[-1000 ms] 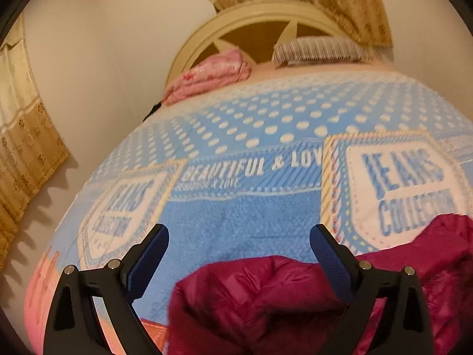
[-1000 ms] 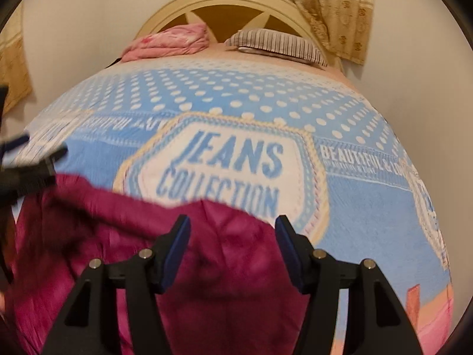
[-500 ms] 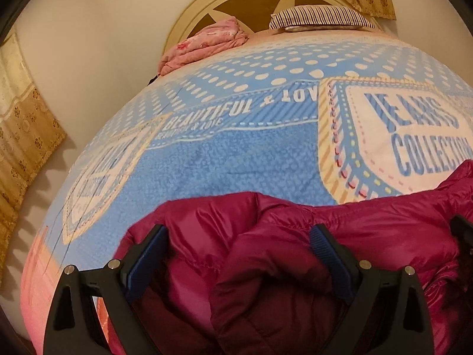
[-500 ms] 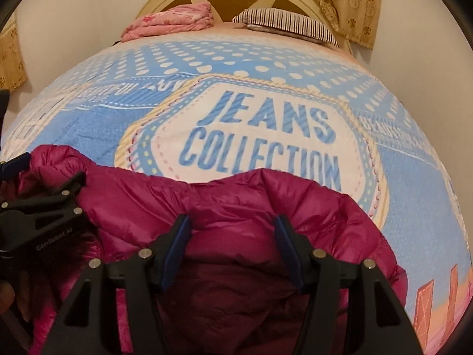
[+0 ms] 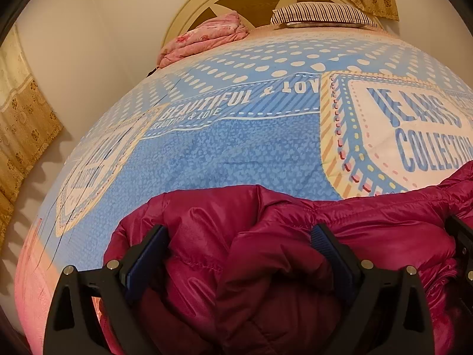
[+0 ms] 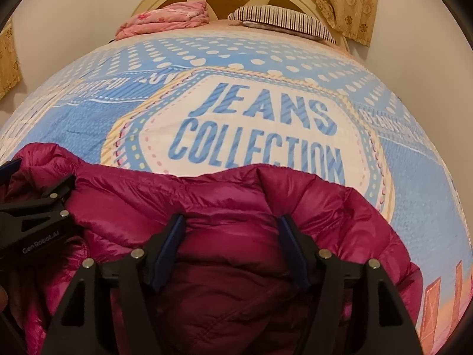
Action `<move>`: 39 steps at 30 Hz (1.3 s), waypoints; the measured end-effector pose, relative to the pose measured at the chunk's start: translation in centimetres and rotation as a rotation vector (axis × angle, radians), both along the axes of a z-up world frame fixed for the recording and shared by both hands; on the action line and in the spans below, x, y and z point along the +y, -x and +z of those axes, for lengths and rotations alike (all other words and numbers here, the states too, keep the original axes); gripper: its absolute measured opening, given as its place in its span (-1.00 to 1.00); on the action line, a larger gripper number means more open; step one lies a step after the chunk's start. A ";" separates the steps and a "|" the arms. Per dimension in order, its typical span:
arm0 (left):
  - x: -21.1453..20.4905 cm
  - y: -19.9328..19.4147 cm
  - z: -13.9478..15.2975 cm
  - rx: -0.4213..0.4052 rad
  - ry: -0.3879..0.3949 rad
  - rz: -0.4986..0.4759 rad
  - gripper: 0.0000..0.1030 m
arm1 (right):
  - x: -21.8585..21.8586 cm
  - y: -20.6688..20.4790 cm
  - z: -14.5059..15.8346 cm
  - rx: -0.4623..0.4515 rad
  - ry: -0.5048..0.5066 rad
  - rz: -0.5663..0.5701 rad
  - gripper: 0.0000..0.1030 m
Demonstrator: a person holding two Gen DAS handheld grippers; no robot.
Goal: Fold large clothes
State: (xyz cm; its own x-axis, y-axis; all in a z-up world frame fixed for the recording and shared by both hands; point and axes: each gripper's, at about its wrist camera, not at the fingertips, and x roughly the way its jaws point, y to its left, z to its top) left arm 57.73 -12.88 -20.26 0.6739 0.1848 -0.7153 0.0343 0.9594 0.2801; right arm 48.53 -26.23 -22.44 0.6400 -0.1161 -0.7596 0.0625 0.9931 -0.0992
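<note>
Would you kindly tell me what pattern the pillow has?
The pillow has dark and pale stripes, clearest in the right wrist view.

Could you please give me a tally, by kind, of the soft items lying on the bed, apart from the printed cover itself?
Magenta puffer jacket: 1
Striped pillow: 1
Folded pink blanket: 1
Total: 3

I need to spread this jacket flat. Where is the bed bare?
Bare: the blue bedspread from the jacket up to the pink bedding and striped pillow. Crowded: the near edge, under the jacket and both grippers.
</note>
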 end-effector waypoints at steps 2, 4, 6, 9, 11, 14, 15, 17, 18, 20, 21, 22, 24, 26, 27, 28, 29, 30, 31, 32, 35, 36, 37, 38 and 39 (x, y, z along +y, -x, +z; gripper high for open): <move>0.0 -0.1 0.0 0.001 -0.002 0.000 0.91 | 0.0 0.0 -0.1 0.002 0.002 -0.004 0.31; -0.1 0.0 -0.1 0.001 -0.006 0.001 0.91 | 0.1 0.0 -0.1 0.003 0.003 -0.004 0.31; -0.1 0.0 -0.1 0.000 -0.012 0.001 0.91 | 0.1 -0.1 -0.1 0.004 0.007 -0.005 0.31; -0.1 0.0 -0.1 0.000 -0.012 0.001 0.91 | 0.2 0.0 -0.2 0.004 0.010 -0.005 0.31; -0.1 0.0 -0.1 0.000 -0.010 0.001 0.91 | 0.2 -0.1 -0.2 0.004 0.008 -0.005 0.32; -0.1 0.0 -0.1 0.000 -0.010 0.001 0.91 | 0.2 0.0 -0.2 0.003 0.006 -0.005 0.32; -0.1 0.0 -0.1 0.000 -0.009 0.001 0.91 | 0.1 -0.1 -0.2 0.004 0.006 -0.005 0.32; -0.1 0.0 -0.1 0.002 -0.010 0.001 0.91 | 0.1 -0.1 -0.2 0.004 0.005 -0.005 0.32; -0.1 0.0 -0.1 0.001 -0.009 0.001 0.91 | 0.2 -0.1 -0.2 0.005 0.005 -0.006 0.32; -0.1 0.0 -0.1 0.004 -0.010 0.001 0.92 | 0.1 -0.1 -0.2 0.005 0.008 -0.006 0.32; 0.0 0.1 -0.1 0.004 -0.012 0.002 0.92 | 0.1 -0.1 -0.3 0.006 0.010 -0.006 0.32; -0.1 0.1 -0.1 0.004 -0.014 0.002 0.92 | 0.1 -0.1 -0.3 0.006 0.011 -0.006 0.33; -0.1 0.0 -0.2 0.005 -0.016 0.003 0.92 | 0.2 -0.1 -0.4 0.008 0.015 -0.007 0.33; -0.1 0.0 -0.2 0.007 -0.017 0.003 0.93 | 0.3 -0.1 -0.4 0.009 0.022 -0.008 0.33; -0.2 -0.1 -0.2 0.007 -0.020 0.003 0.93 | 0.3 -0.1 -0.4 0.010 0.025 -0.008 0.33; -0.2 -0.1 -0.2 0.008 -0.023 0.003 0.93 | 0.3 -0.1 -0.4 0.010 0.027 -0.009 0.33; -0.2 -0.1 -0.3 0.008 -0.024 0.003 0.93 | 0.3 -0.2 -0.4 0.011 0.030 -0.009 0.33; -0.2 -0.1 -0.3 0.008 -0.024 0.003 0.93 | 0.4 -0.2 -0.4 0.012 0.033 -0.009 0.33; -0.2 -0.1 -0.3 0.009 -0.024 0.003 0.93 | 0.4 -0.2 -0.4 0.012 0.036 -0.010 0.33; -0.2 -0.1 -0.3 0.010 -0.022 0.003 0.93 | 0.5 -0.2 -0.4 0.014 0.039 -0.012 0.33; -0.1 -0.1 -0.3 0.012 -0.020 0.002 0.93 | 0.5 -0.2 -0.4 0.015 0.041 -0.013 0.33; -0.2 -0.1 -0.3 0.012 -0.021 0.002 0.93 | 0.5 -0.2 -0.4 0.015 0.043 -0.013 0.33; -0.2 -0.1 -0.3 0.012 -0.021 0.002 0.93 | 0.5 -0.2 -0.4 0.016 0.044 -0.013 0.33; -0.2 -0.1 -0.3 0.011 -0.023 0.002 0.93 | 0.5 -0.3 -0.4 0.016 0.046 -0.013 0.34; -0.2 -0.1 -0.3 0.011 -0.026 0.003 0.93 | 0.5 -0.3 -0.4 0.018 0.047 -0.016 0.34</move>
